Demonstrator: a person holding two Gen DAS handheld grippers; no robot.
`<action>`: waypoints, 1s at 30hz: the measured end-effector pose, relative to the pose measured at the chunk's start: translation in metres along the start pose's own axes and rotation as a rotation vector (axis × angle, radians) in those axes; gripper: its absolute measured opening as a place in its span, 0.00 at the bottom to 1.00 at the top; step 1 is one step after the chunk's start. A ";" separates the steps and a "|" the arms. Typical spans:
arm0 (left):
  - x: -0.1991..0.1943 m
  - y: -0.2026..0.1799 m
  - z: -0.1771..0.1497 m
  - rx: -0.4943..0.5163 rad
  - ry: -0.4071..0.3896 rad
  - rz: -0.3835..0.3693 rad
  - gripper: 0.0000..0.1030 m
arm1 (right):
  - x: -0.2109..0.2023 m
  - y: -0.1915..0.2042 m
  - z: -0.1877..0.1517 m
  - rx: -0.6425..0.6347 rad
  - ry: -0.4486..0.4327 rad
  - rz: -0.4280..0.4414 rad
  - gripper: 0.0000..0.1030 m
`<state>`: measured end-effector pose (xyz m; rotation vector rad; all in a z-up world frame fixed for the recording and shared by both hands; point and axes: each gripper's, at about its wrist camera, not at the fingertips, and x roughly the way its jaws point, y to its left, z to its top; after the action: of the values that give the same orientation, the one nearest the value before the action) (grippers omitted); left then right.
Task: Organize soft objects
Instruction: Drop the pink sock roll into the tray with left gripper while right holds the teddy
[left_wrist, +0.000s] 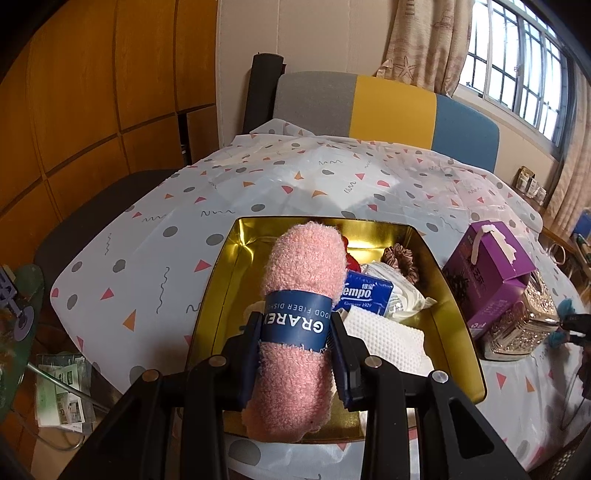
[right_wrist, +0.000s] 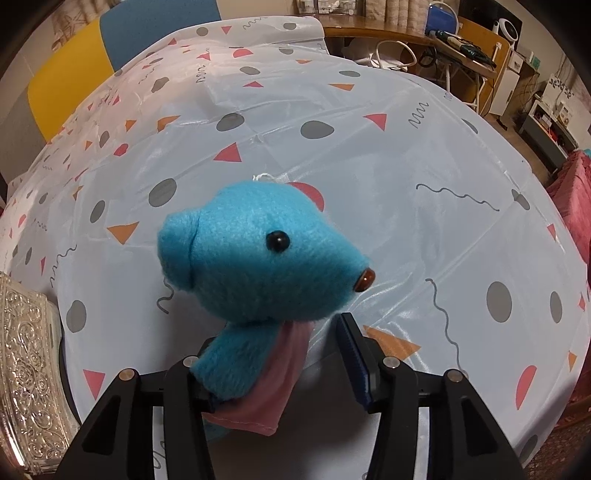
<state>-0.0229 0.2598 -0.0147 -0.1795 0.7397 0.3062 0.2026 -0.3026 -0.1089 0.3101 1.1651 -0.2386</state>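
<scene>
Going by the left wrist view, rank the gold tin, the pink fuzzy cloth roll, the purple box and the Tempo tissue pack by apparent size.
1. Gold tin.
2. Pink fuzzy cloth roll, though it is held nearest the camera, which inflates it.
3. Purple box.
4. Tempo tissue pack, partly hidden behind the roll.

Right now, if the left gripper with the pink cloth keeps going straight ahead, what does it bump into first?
Probably the far wall of the gold tin. The left gripper holds the pink cloth over the tin, pointing across it, though depth is hard to judge.
</scene>
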 end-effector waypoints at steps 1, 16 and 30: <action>-0.001 0.000 -0.001 -0.001 0.001 -0.001 0.34 | 0.000 -0.001 0.000 0.004 -0.002 0.004 0.51; -0.018 0.088 -0.019 -0.256 0.067 0.004 0.34 | -0.004 0.015 -0.003 -0.082 -0.018 -0.014 0.30; 0.078 0.031 0.023 -0.271 0.226 -0.212 0.34 | -0.007 0.016 -0.006 -0.097 -0.018 -0.019 0.30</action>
<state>0.0359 0.3112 -0.0526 -0.5523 0.8932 0.1840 0.2003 -0.2856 -0.1027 0.2116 1.1588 -0.2006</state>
